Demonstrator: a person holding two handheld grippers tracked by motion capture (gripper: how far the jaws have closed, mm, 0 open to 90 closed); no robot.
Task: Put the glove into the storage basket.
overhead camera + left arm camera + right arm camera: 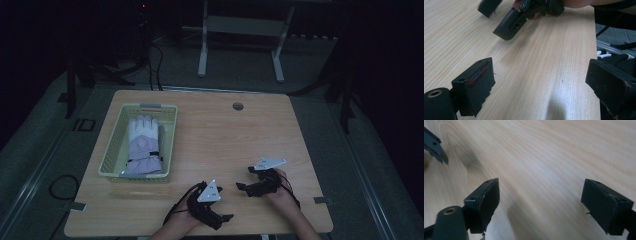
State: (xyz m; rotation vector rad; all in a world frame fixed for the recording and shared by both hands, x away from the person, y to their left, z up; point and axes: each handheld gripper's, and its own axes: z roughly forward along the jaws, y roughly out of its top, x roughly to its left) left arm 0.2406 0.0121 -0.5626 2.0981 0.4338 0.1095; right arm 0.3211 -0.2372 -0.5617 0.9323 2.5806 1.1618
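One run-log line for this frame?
left claw: open, empty | right claw: open, empty | glove: in basket, untouched | table: both claws low over it

A pale lavender and white ski glove [143,145] lies flat inside a light yellow-green plastic basket [113,151] with latticed walls, at about ten o'clock on the counter [235,145]. The glove's white fingertips point toward twelve o'clock and its cuff toward six, so it runs lengthwise down the middle of the basket. A dark strap crosses it near the wrist. The basket is rectangular, upright, its long side running from twelve to six, with a grey handle at its far rim, near the counter's left edge.
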